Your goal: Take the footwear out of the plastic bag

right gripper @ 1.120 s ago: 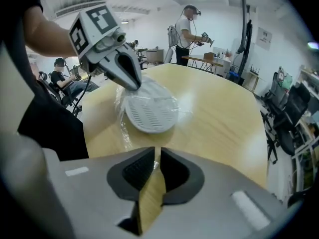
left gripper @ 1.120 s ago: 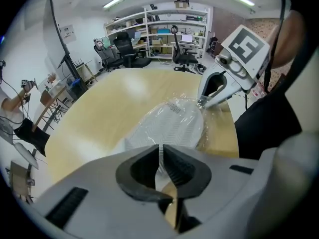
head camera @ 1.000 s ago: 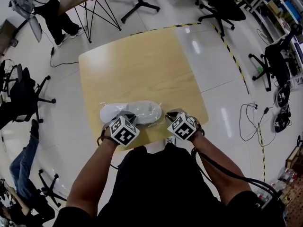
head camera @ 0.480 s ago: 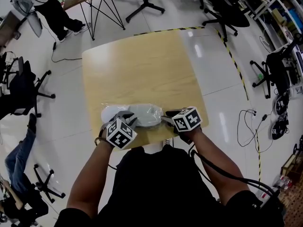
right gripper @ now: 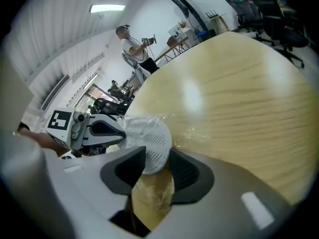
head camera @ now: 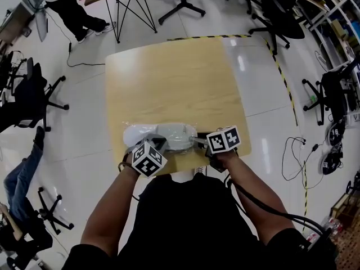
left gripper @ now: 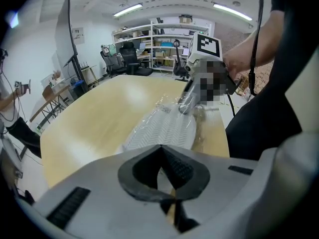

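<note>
A white slipper (head camera: pixel 165 134) lies sole up inside a clear plastic bag (head camera: pixel 190 129) near the front edge of the wooden table (head camera: pixel 174 77). My left gripper (head camera: pixel 154 145) is shut, its tips at the slipper's near side; I cannot tell whether film is pinched. In the left gripper view the ribbed sole (left gripper: pixel 164 128) stretches away from the shut jaws (left gripper: pixel 160 151). My right gripper (head camera: pixel 198 141) is at the slipper's right end. Its jaws (right gripper: pixel 157 156) have just been opening, and the slipper's rounded end (right gripper: pixel 148 137) sits between them, with crinkled film (right gripper: pixel 199 131) beside it.
Black office chairs (head camera: pixel 270 4) stand on the glossy floor behind and at the left (head camera: pixel 34 94). A person (head camera: pixel 67 7) stands by another table at the far left. Cables (head camera: pixel 298 151) lie on the floor at the right. Yellow-black tape (head camera: pixel 281 72) marks the floor.
My right gripper has rolled, so its marker cube shows a different face, and it has shifted a little by the slipper's right end. The left gripper has stayed at the slipper's near edge.
</note>
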The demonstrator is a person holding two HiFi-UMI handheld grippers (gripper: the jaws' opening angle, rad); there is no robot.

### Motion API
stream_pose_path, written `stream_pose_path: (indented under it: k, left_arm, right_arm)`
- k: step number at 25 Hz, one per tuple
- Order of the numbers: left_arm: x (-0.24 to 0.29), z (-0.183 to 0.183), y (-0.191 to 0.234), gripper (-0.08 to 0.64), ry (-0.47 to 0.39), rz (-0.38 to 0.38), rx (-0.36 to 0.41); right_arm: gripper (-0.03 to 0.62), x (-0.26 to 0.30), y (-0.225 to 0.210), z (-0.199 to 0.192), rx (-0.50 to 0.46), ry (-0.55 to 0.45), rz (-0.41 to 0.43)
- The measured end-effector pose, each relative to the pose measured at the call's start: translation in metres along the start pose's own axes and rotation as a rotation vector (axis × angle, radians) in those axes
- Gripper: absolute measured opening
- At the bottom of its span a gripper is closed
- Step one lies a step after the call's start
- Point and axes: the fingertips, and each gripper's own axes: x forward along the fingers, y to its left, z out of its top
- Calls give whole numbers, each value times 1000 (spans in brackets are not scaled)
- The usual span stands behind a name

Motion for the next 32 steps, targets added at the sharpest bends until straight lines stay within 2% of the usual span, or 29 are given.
stream_pose_path:
  k: [3,6,10,15,22,32]
  left_arm:
    - [-2,-1,2,7,31,42,48]
    - [-5,1,5,8,41,80,89]
    - [-8,9,10,8,17,94,84]
    - [-11,25,11,8,-9,97,100]
    - [-13,37,19,8,-17,122,125]
    - [-4,24,33,8,58,167,118]
  right_arm:
    - [128,-6,4,3,-6,-23,15]
    - [83,-21,13,10,20,-89,89]
    - [63,-45,11,18,33,-140,138]
    - [54,-68,-1,23,112,-203,176]
    - [49,-98,-19,27,168,-282,160]
    - [48,-128,-36,25,173,-327,126]
